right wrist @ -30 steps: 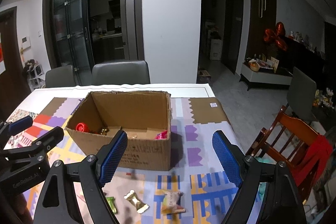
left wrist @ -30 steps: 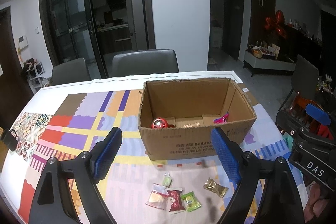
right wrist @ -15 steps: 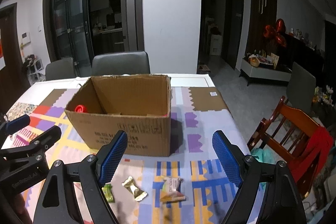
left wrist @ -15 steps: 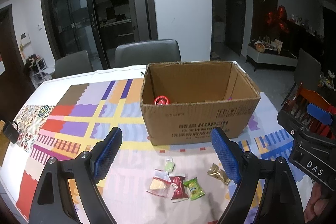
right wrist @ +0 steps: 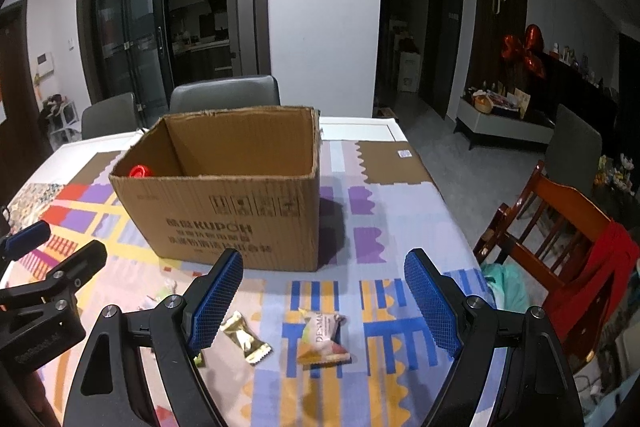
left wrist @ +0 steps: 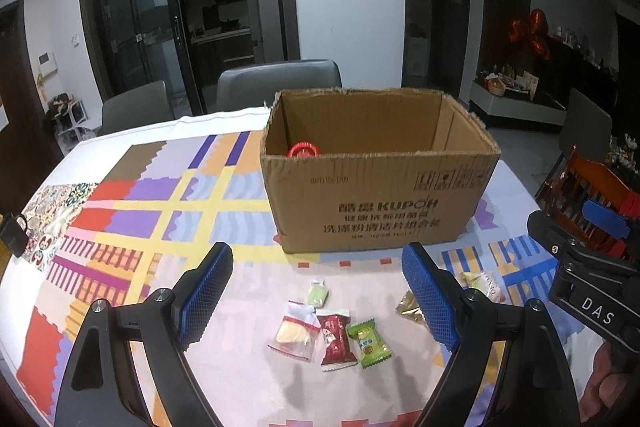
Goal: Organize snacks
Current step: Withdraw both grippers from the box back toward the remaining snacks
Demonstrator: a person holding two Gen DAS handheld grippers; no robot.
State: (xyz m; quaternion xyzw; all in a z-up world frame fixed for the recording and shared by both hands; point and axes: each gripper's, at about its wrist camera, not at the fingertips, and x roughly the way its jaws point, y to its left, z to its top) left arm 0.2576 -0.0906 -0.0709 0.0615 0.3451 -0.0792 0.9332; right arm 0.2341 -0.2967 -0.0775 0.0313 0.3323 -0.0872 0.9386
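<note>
Both your grippers hang over the patterned tablecloth [left wrist: 168,211] with their jaws spread wide and nothing between them. The left gripper [left wrist: 318,297] points at the cluster just in front of the cardboard box [left wrist: 376,203]: a pale green candy [left wrist: 318,294], a clear packet with a yellow snack [left wrist: 294,331], a red packet [left wrist: 336,339] and a bright green candy [left wrist: 369,343]. The right gripper [right wrist: 324,297] frames a pale triangular packet [right wrist: 322,335], with a gold-wrapped candy [right wrist: 244,337] beside it, both also in front of the box. Inside the box only a red round item [left wrist: 304,150] shows. So you seem early on: about six snacks are left outside the box.
</note>
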